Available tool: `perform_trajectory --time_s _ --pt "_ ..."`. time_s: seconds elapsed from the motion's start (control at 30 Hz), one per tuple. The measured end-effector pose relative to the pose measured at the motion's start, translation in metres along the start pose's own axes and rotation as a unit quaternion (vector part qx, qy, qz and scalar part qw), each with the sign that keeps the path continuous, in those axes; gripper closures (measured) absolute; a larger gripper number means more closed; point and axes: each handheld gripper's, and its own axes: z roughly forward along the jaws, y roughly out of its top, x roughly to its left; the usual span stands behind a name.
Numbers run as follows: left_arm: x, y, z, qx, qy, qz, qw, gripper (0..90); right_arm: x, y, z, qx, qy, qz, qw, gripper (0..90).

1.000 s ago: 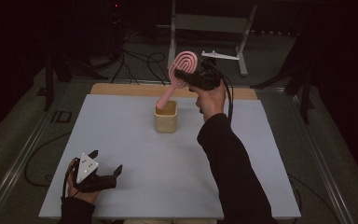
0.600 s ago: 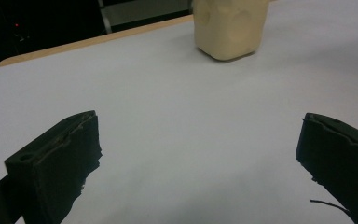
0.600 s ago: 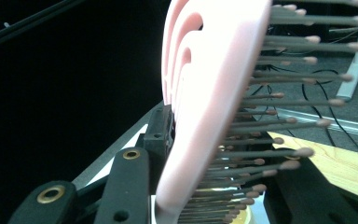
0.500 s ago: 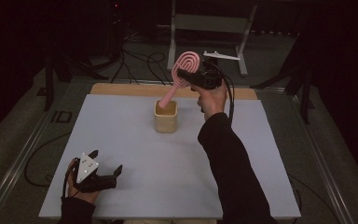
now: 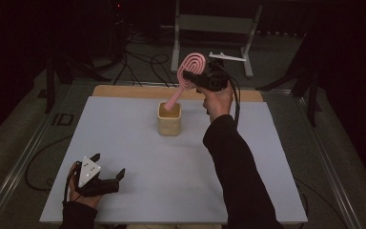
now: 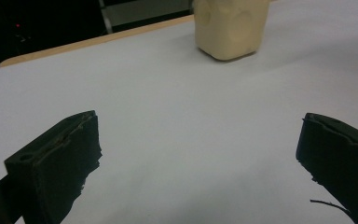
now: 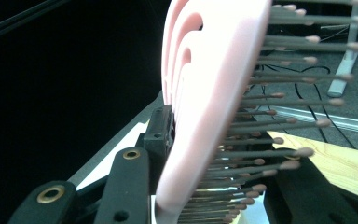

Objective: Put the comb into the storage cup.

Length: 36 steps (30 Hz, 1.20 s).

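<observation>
Bristles of the pink hairbrush (image 7: 205,121) sit clamped in the right gripper (image 5: 198,78), whose jaws grasp its head; the handle slants down from it, seemingly into the cream holder (image 5: 169,119) below. Left gripper (image 6: 200,158) rests released, well apart.

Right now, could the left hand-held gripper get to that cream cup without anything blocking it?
Probably yes. The left hand-held gripper rests open on the white table, and only bare surface lies between it and the cream cup. The pink hairbrush comes in from the far side.
</observation>
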Motion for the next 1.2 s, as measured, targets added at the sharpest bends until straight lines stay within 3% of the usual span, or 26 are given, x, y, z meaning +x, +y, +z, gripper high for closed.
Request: perform_trajectory --time_s 0.67,1.2 --pt "0.0 0.0 0.0 0.001 -0.002 0.001 1.0 0.4 -0.008 -0.008 0.004 0.005 -0.014 0.01 0.9998 63.6" --pt "0.0 0.0 0.0 0.001 -0.002 0.001 1.0 0.4 -0.006 -0.012 0.01 0.013 -0.015 0.006 0.9998 63.5"
